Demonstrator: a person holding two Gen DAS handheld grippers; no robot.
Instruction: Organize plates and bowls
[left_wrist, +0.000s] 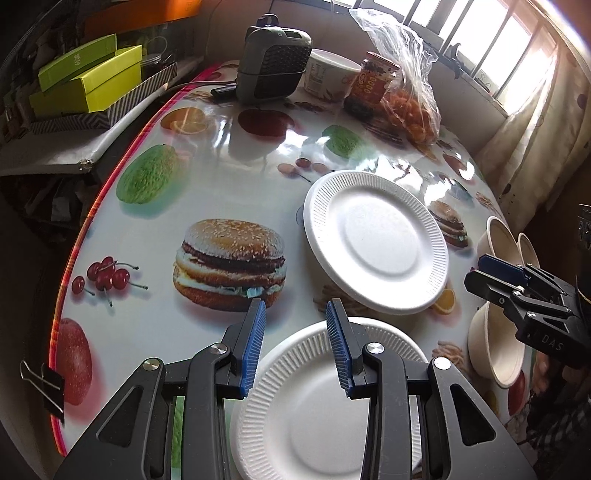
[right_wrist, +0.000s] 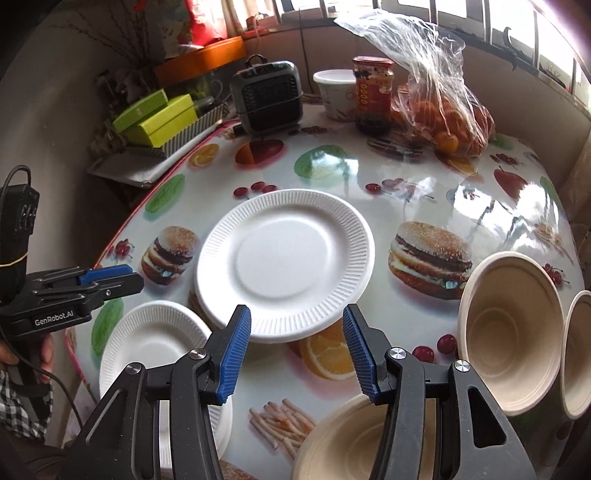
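Observation:
Two white foam plates lie on the food-print table. The far plate (left_wrist: 376, 243) (right_wrist: 284, 262) sits mid-table. The near plate (left_wrist: 317, 406) (right_wrist: 155, 354) lies at the front edge under my left gripper (left_wrist: 295, 347), which is open and empty above its far rim. My right gripper (right_wrist: 297, 354) is open and empty, hovering just before the far plate's near rim. Three beige paper bowls stand at the right: one below the right gripper (right_wrist: 340, 443) (left_wrist: 491, 350), two tilted ones (right_wrist: 513, 332) (right_wrist: 580, 350) further right. The left gripper shows in the right wrist view (right_wrist: 125, 278), the right gripper in the left wrist view (left_wrist: 480, 273).
At the back stand a grey heater (left_wrist: 271, 62), a white tub (left_wrist: 330, 75), a jar (left_wrist: 371, 85) and a plastic bag of oranges (left_wrist: 413, 110). Green boxes (left_wrist: 88, 77) sit on a shelf left of the table. A binder clip (left_wrist: 48, 384) grips the table's left edge.

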